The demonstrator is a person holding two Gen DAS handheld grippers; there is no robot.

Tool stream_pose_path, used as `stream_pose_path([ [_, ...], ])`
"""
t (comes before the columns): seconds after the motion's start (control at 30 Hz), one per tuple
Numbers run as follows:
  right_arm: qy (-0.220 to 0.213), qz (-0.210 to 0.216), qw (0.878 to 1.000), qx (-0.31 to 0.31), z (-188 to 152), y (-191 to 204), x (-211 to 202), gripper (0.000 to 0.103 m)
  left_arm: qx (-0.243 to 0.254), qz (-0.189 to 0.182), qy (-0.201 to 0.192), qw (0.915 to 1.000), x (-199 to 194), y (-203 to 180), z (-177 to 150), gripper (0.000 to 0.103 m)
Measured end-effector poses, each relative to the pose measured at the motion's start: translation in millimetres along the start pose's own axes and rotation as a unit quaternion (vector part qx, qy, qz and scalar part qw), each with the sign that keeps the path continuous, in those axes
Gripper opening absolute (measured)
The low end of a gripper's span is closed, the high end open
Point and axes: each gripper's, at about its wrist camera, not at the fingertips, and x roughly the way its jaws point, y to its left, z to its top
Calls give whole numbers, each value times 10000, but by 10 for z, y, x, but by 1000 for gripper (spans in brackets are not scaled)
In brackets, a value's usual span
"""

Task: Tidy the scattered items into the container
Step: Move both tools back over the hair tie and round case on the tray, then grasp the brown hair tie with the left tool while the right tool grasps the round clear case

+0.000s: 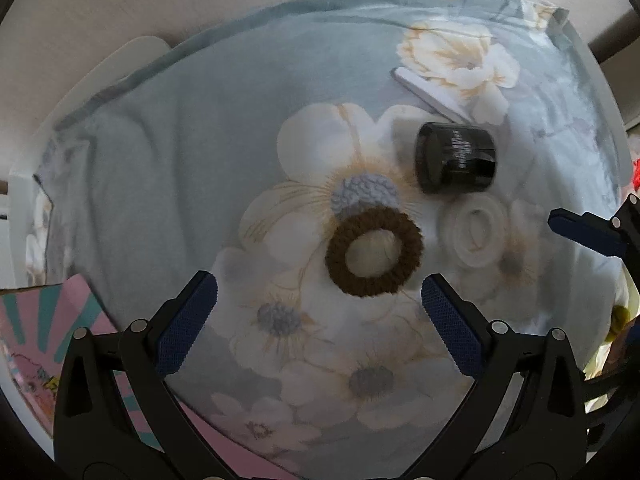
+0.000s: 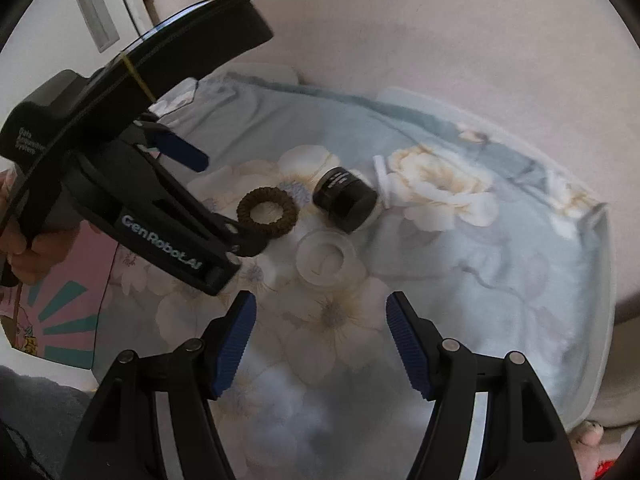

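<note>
A pink box with teal stripes [image 1: 36, 332] lies at the left edge of the table; its inside cannot be seen. On the pale blue cloth with white flowers [image 1: 160, 168] lie a brown knitted ring [image 1: 374, 251], a clear roll of tape [image 1: 476, 236], a black round jar on its side [image 1: 456, 158] and a white flat file [image 1: 430, 94], near each other. The left gripper [image 1: 318, 300] hangs above the ring with jaws apart, grasping nothing. The right gripper [image 2: 320, 332] is released too. Behind is a beige wall [image 2: 440, 40].
</note>
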Motion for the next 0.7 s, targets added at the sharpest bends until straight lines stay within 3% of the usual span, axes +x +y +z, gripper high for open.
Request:
stream_pose_path([
  [0.23, -20, 135, 9998, -172, 45, -25, 121, 63, 12, -7, -84, 10000, 46, 15, -18, 102],
  [0.57, -84, 268, 9980, -561, 102, -42, 178, 63, 345, -71, -377, 9987, 2, -97, -110, 91],
  [0.7, -207, 223, 9968, -734, 56, -27, 178, 63, 271, -349, -362, 9984, 15, -77, -112, 90],
])
